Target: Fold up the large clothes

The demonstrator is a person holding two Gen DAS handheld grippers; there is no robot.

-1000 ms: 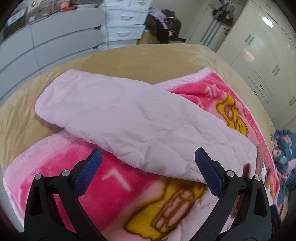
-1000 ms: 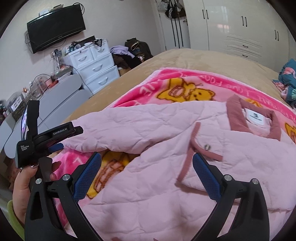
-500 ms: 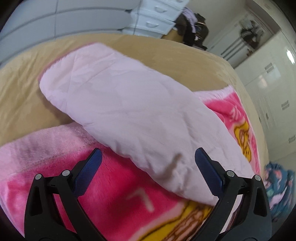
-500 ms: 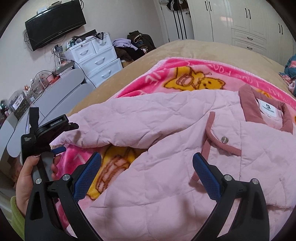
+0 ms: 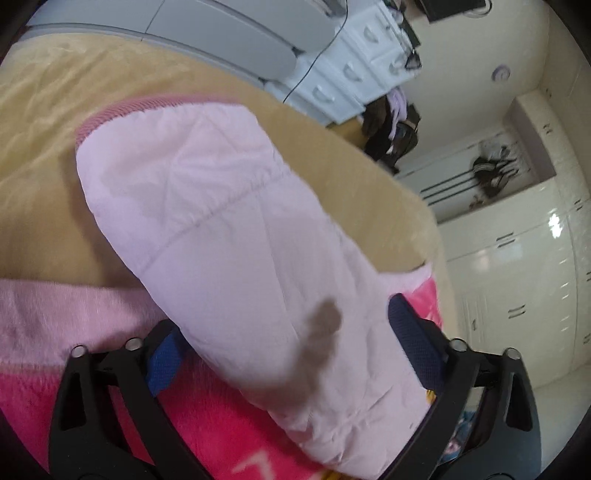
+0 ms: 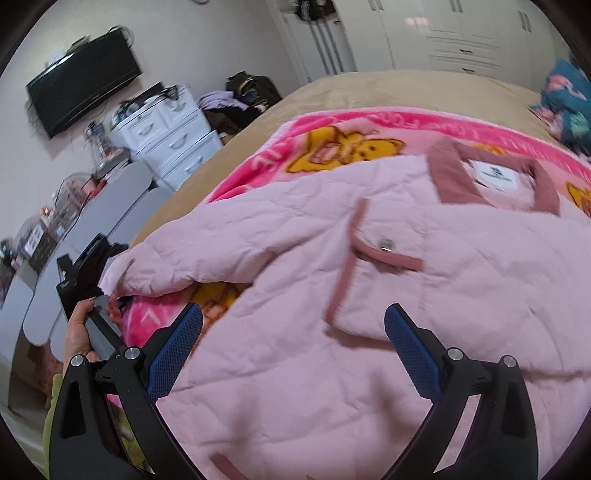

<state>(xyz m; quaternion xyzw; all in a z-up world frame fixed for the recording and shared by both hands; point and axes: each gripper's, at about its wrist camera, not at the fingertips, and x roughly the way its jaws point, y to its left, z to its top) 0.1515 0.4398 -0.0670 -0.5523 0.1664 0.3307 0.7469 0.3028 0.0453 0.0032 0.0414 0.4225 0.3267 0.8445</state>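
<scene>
**Sleeve grab under way on the quilted jacket**

Step in hand, by the look of it: taking hold of the sleeve (image 5: 236, 236) of the pink quilted jacket (image 6: 369, 314) so as to fold it in over the body. Left tool (image 5: 284, 343) straddling the sleeve partway up from the ribbed cuff (image 5: 122, 109), jaws closing with the padded fabric between the blue pads (image 5: 410, 332); not yet clearly pinching, though blur makes contact hard to read. Right tool (image 6: 293, 350) poised over the jacket front, jaws wide apart, nothing gripped, near the chest pocket flap (image 6: 384, 254) with its metal snap. Left tool seen again from the right wrist, at the sleeve end, held in a hand (image 6: 79, 332).

Next move, as a judgement: needs a firm bite through both layers of puffy sleeve, then a lift and a carry across the torso toward the collar (image 6: 491, 192), keeping the fold line at the shoulder. Risk of slippery padding sliding out of a shallow grip.

Jacket spread face up on a bright pink cartoon-bear blanket (image 6: 332, 147), itself on a bed with a tan cover (image 5: 59, 110). Sleeve reaching past the blanket edge onto the tan cover. Around the bed: white drawer unit (image 6: 170, 136), wall-mounted television (image 6: 81, 96), white wardrobes (image 6: 461, 33), a heap of dark clothes (image 6: 240, 103) on the floor.
</scene>
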